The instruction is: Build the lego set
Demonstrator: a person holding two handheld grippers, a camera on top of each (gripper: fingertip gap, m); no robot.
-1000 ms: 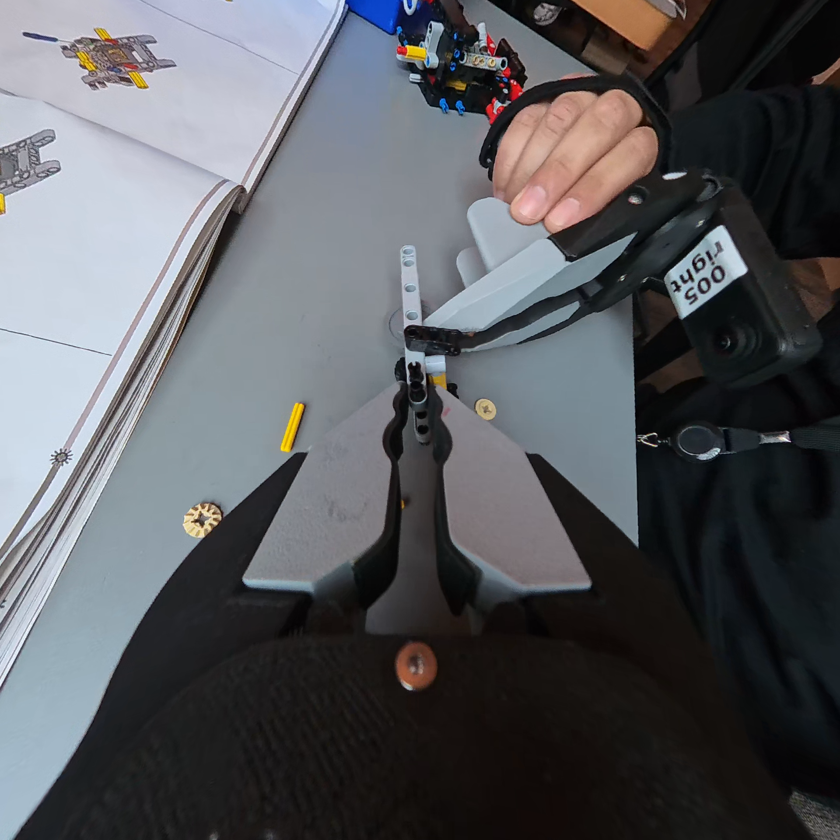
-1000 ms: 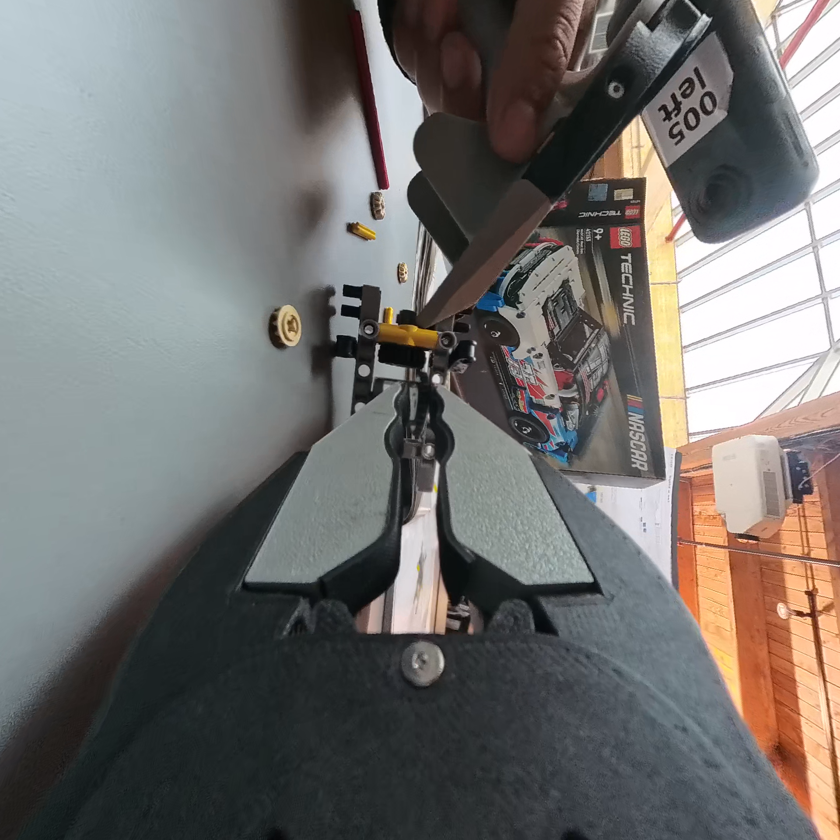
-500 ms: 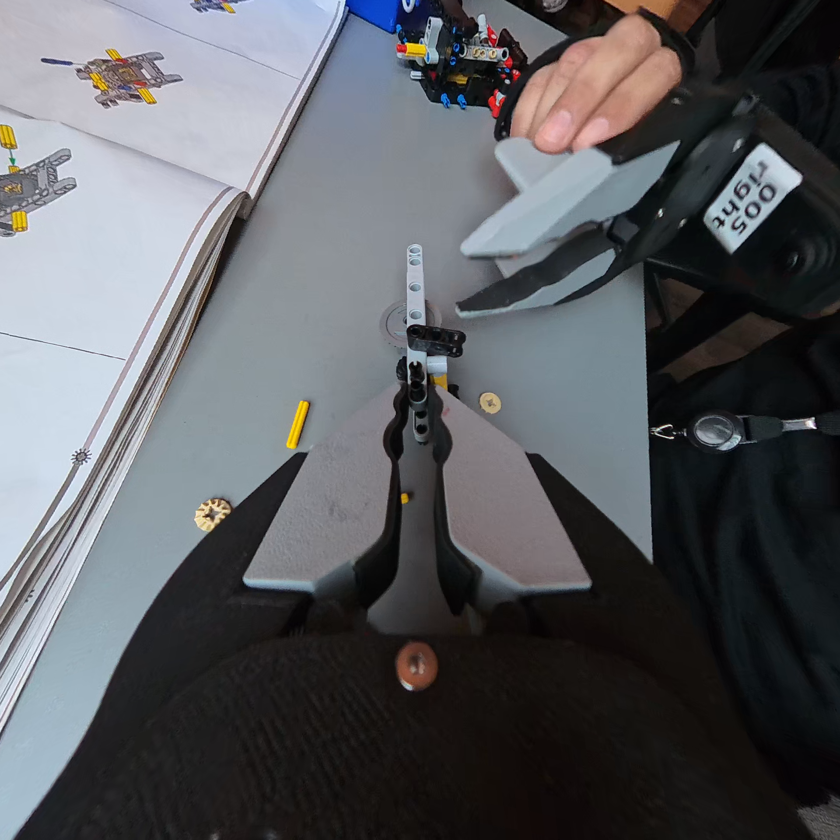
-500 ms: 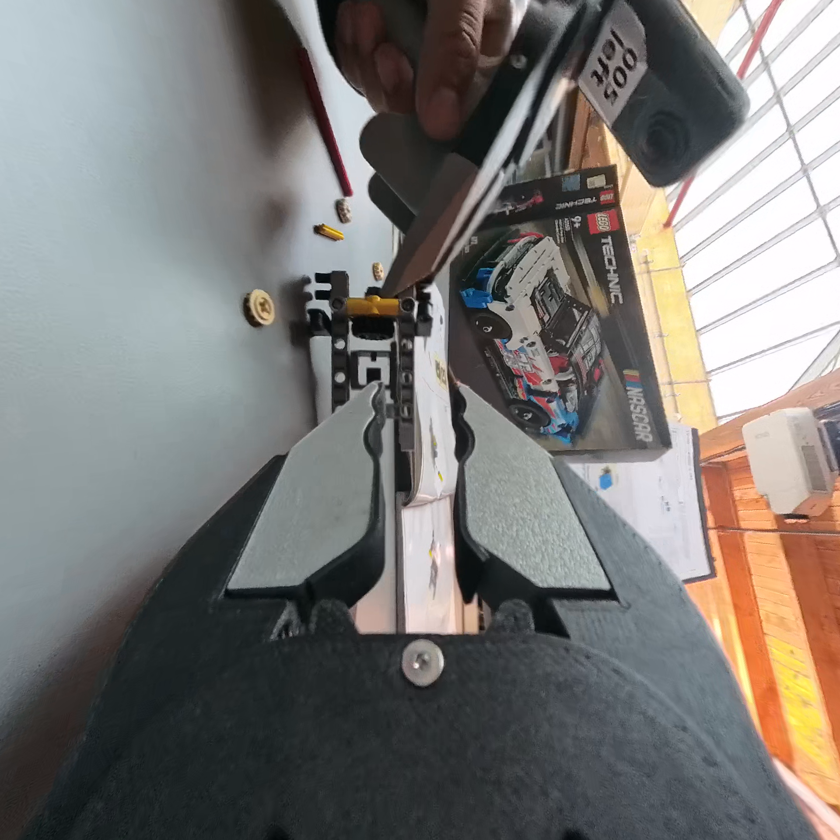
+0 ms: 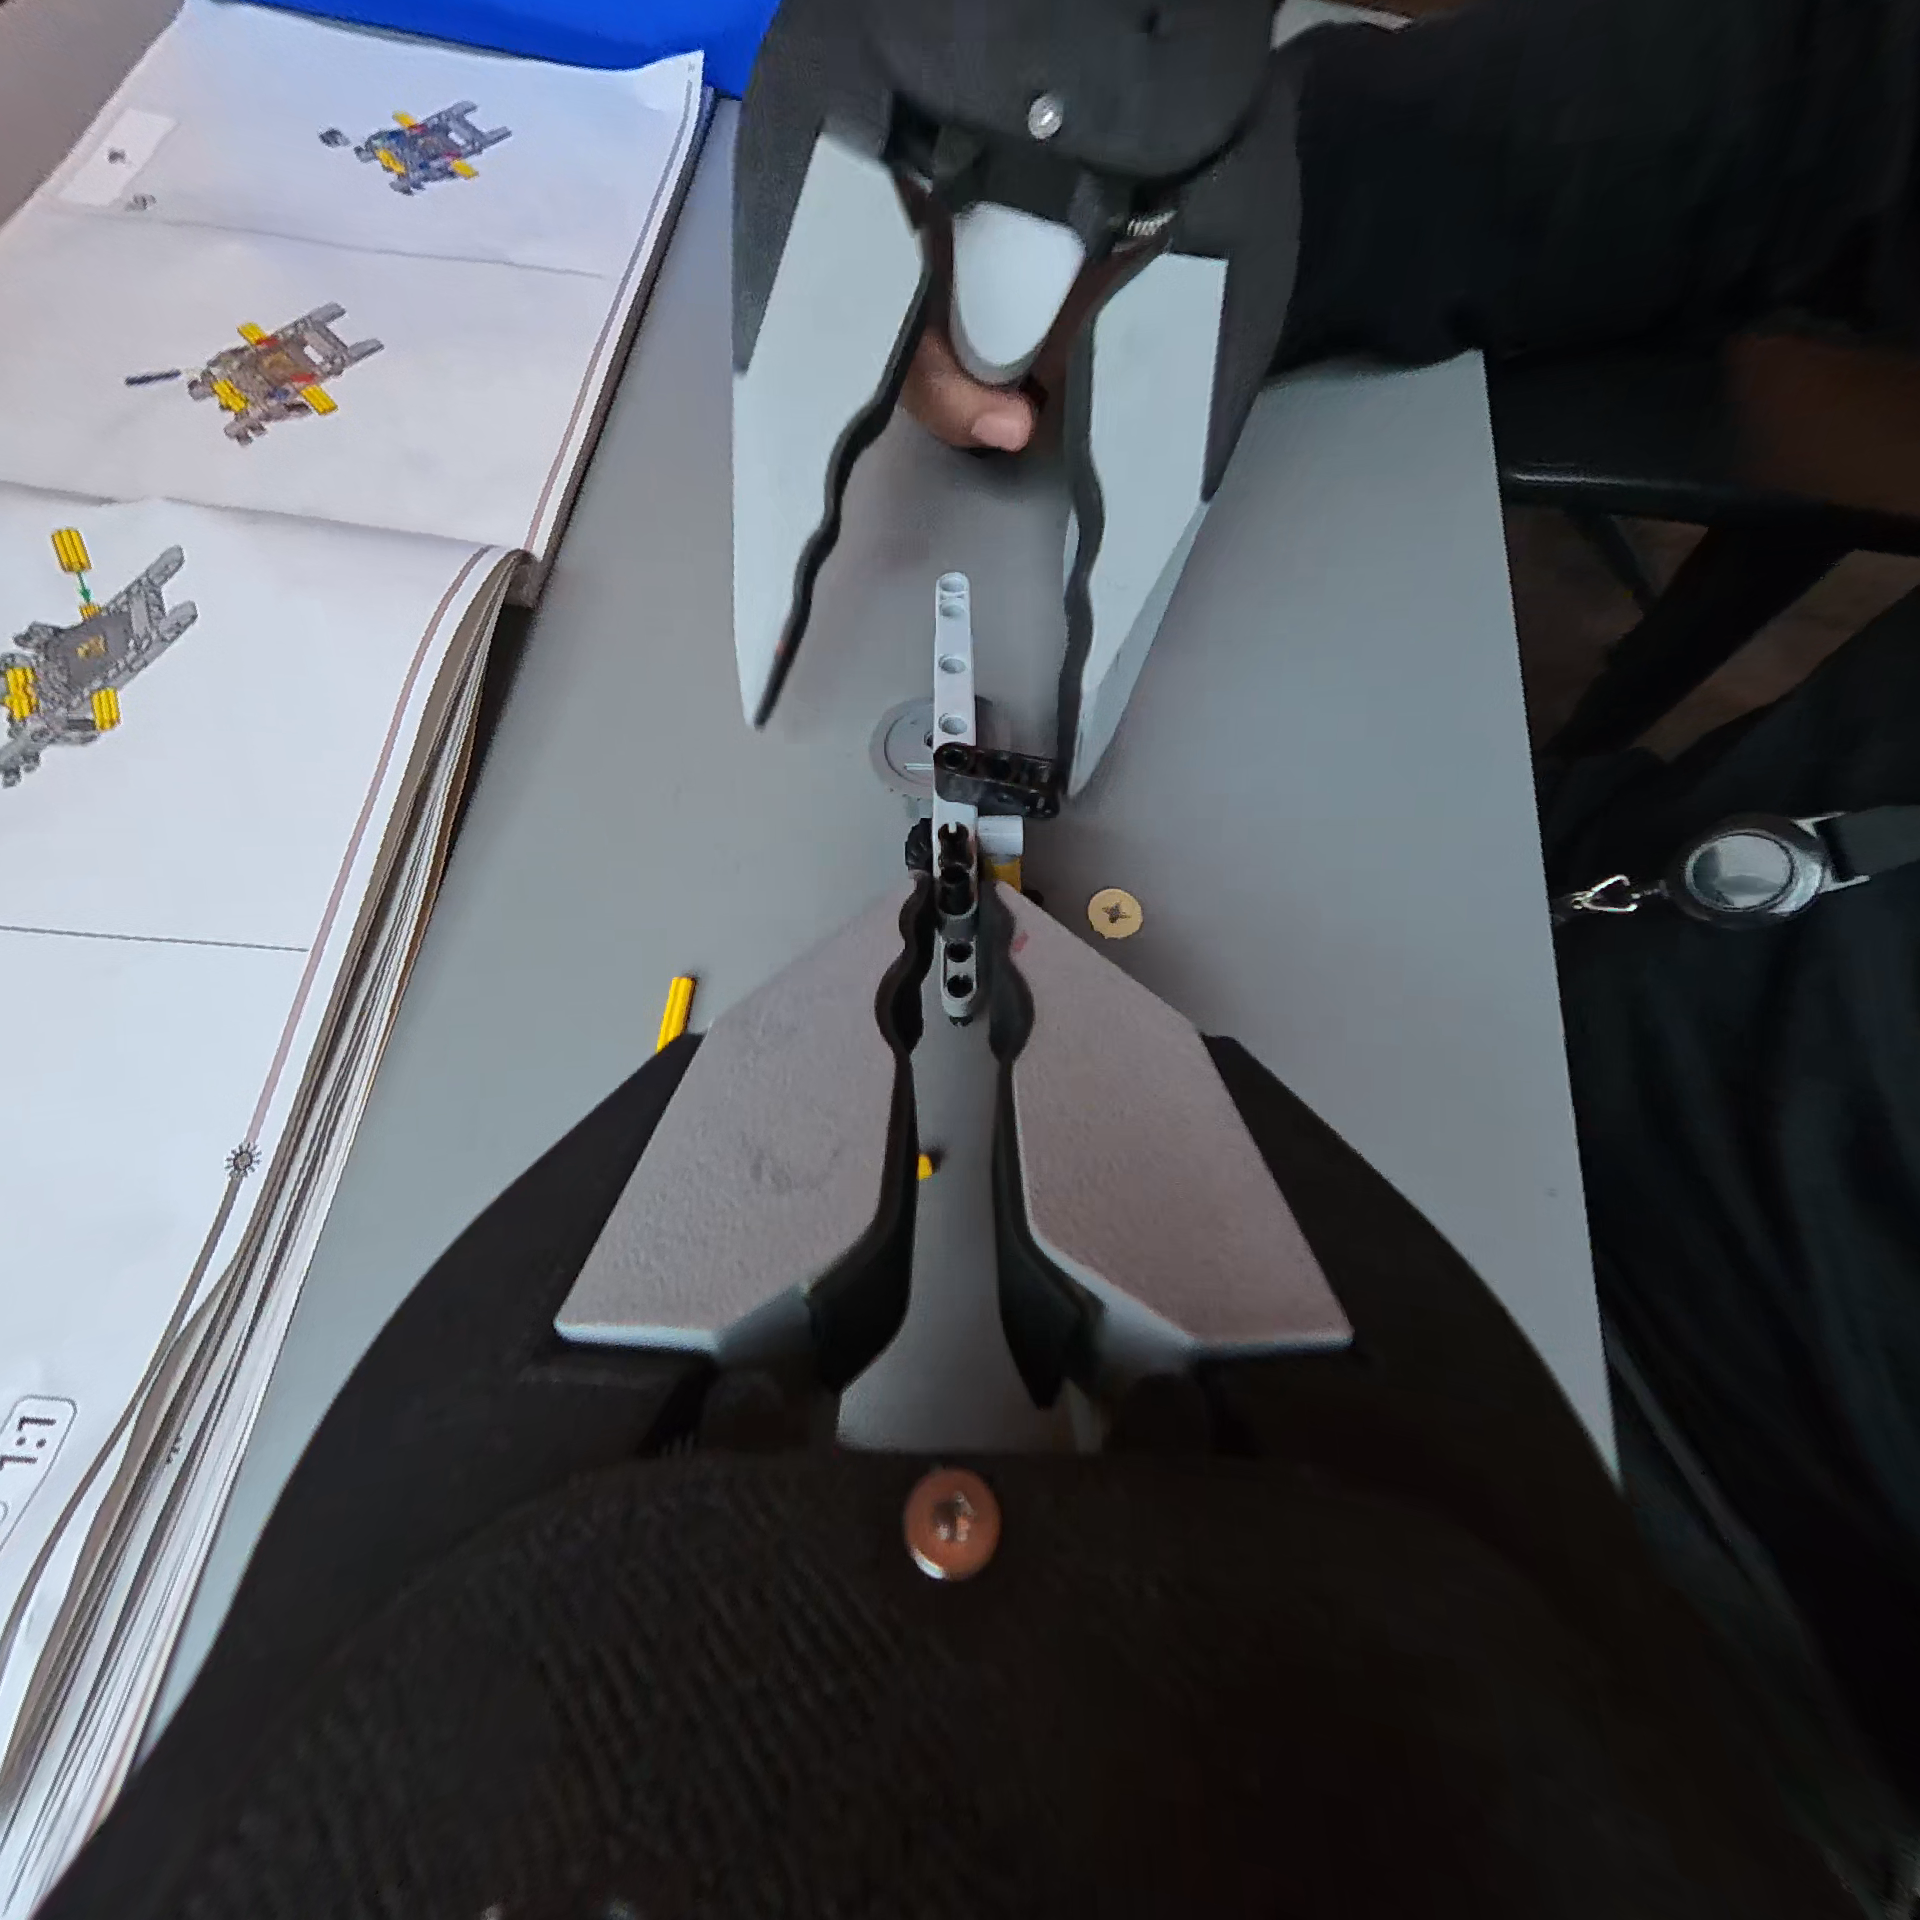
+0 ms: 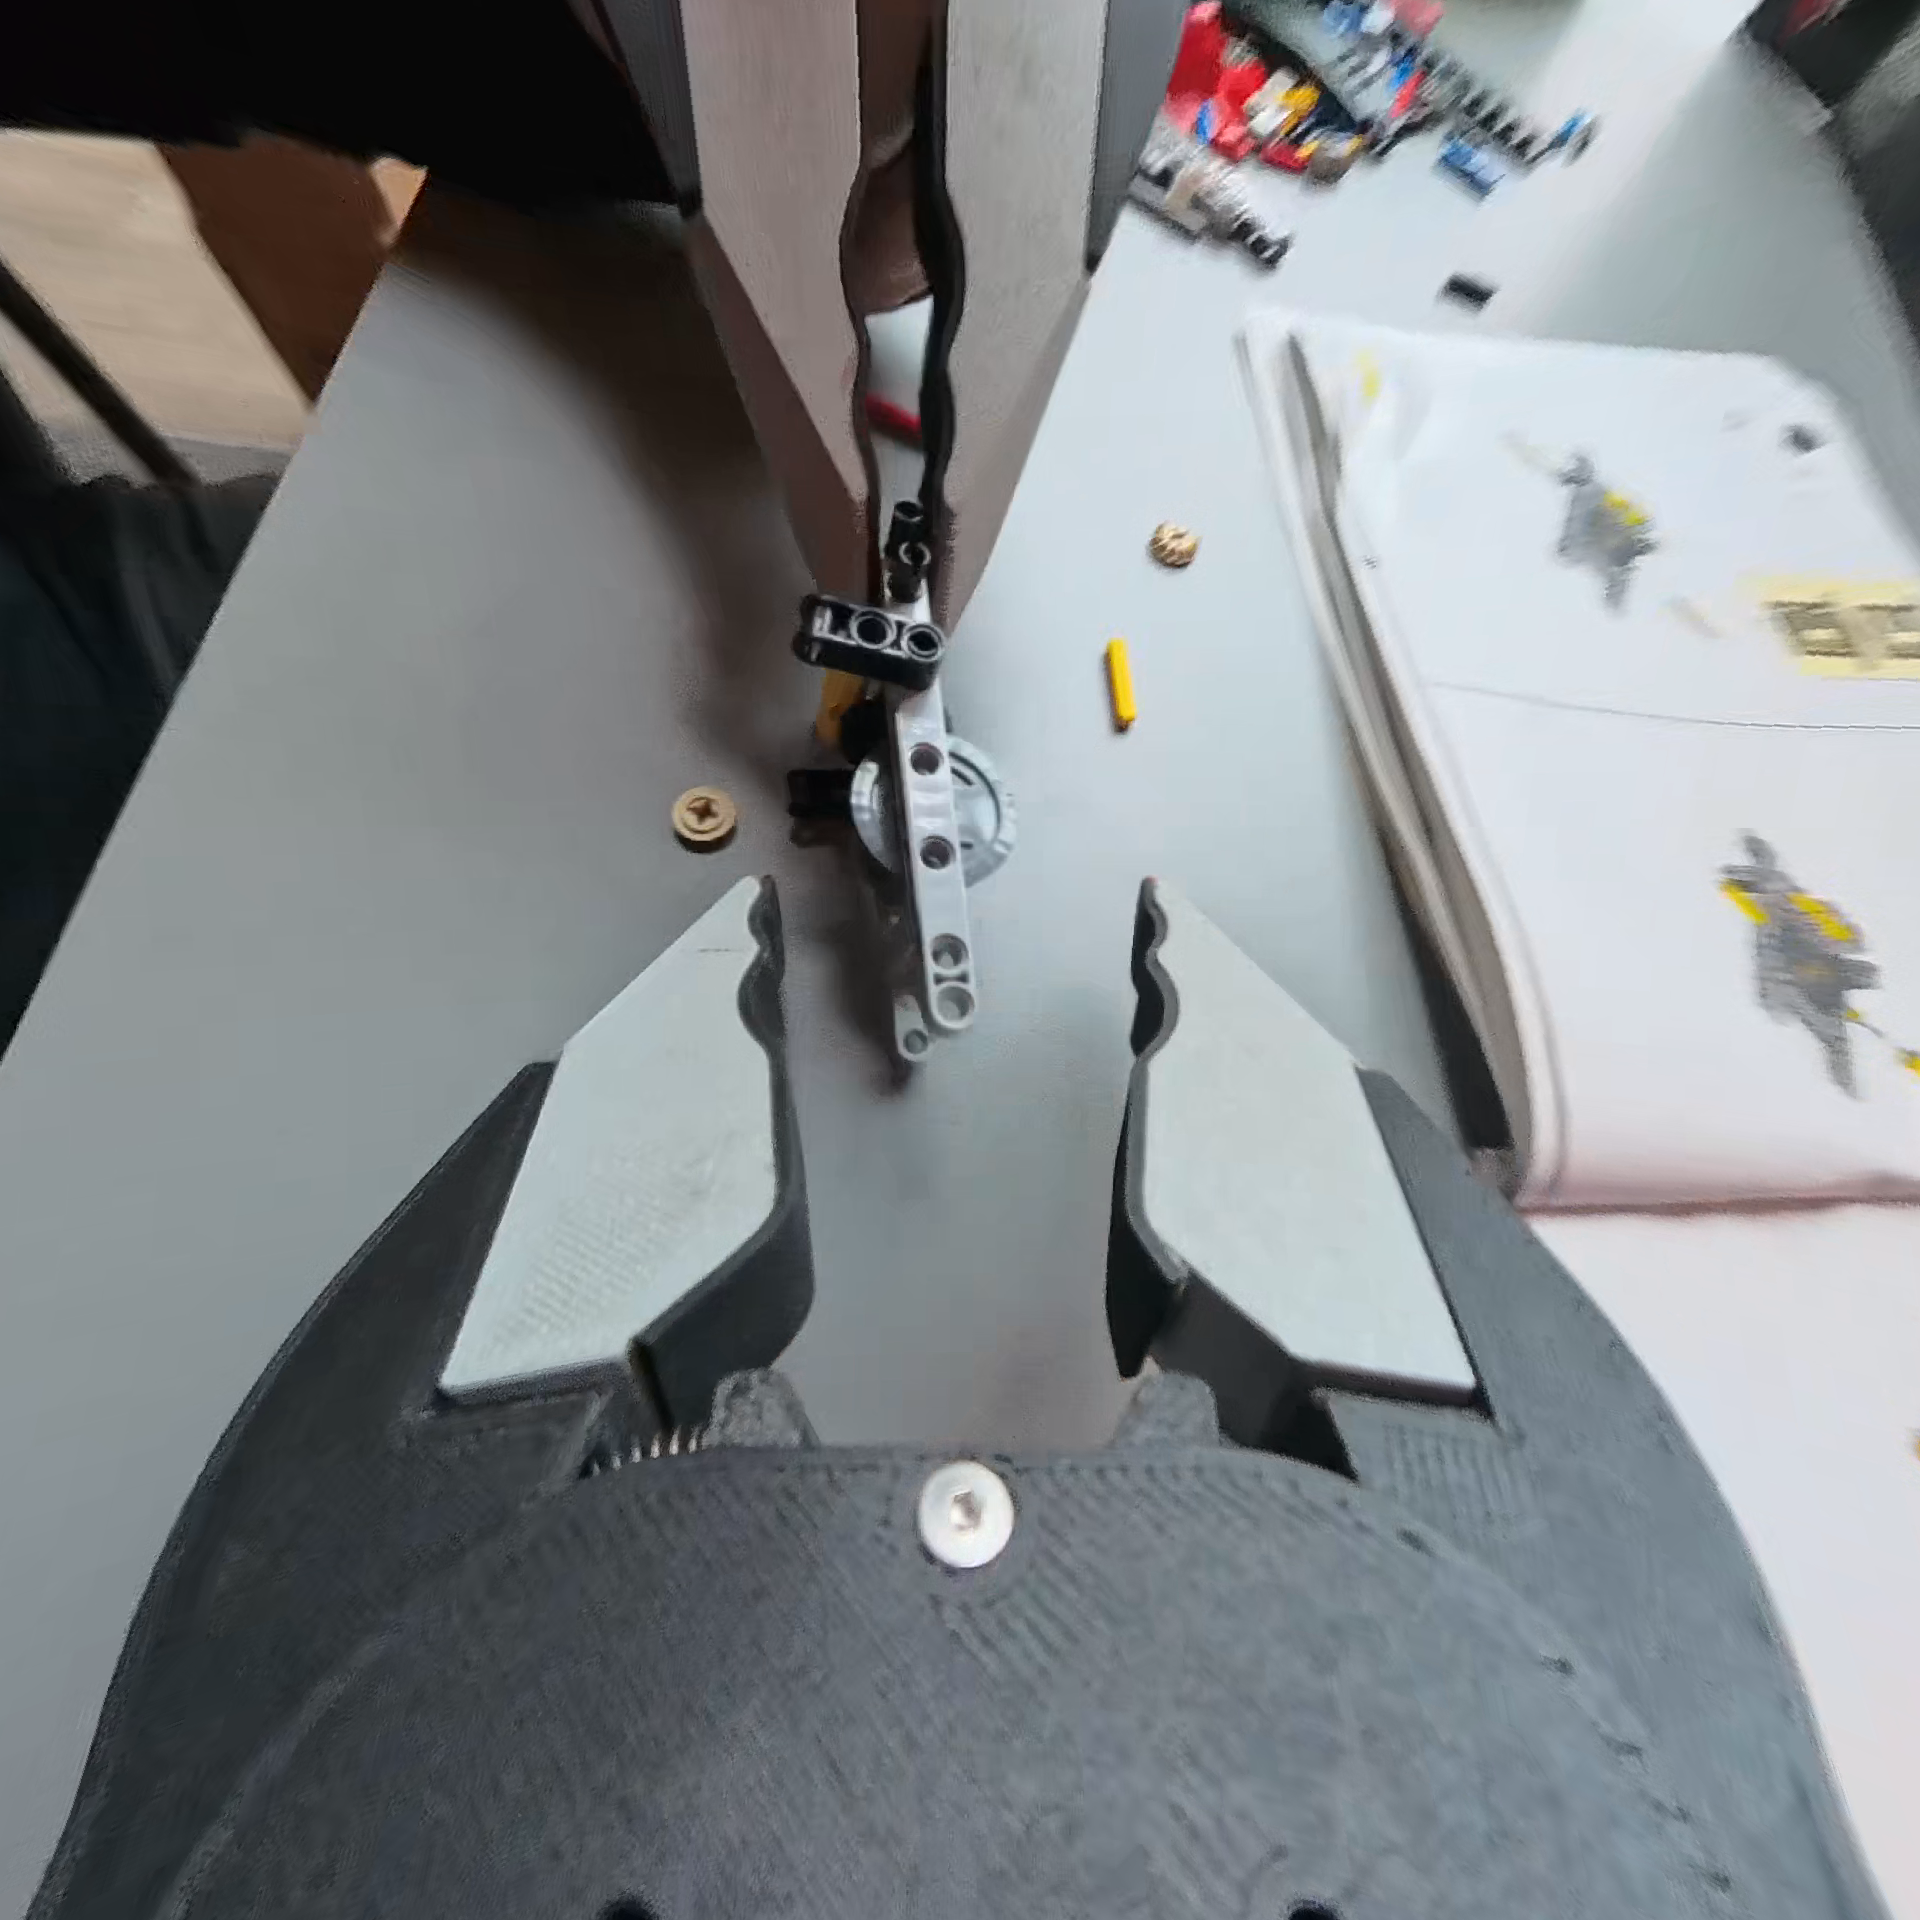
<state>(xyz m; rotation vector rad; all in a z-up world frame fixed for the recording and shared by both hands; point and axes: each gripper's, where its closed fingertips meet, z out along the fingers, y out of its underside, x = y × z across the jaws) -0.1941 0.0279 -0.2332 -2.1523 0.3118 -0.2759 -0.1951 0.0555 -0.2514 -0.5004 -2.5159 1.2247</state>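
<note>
Left wrist view first: the left gripper sits at centre frame with its fingers pinched narrow on the near end of the lego assembly, a light grey holed beam running up the middle of the frame with a short black beam across it and a grey gear under it on the grey desk. Opposite, from the top of the frame, the right gripper points down at it, fingers spread wide; one tip appears to touch the end of the black beam, the other is clear of the assembly on the left. A tan round piece lies just right of the left fingers, a yellow pin to their left, and the open instruction booklet fills the left side. Right wrist view now, partly blurred: the right gripper in the lower half, fingers wide apart with nothing between them, and the lego assembly lying at centre just beyond its tips, the free end of the grey beam reaching between them. Far end of the assembly is clamped in the left gripper, which comes in from the top. Tan round piece left of the assembly, yellow pin to the right, a small tan gear beyond it, the booklet at right, and a blurred scatter of coloured parts at upper right.
</note>
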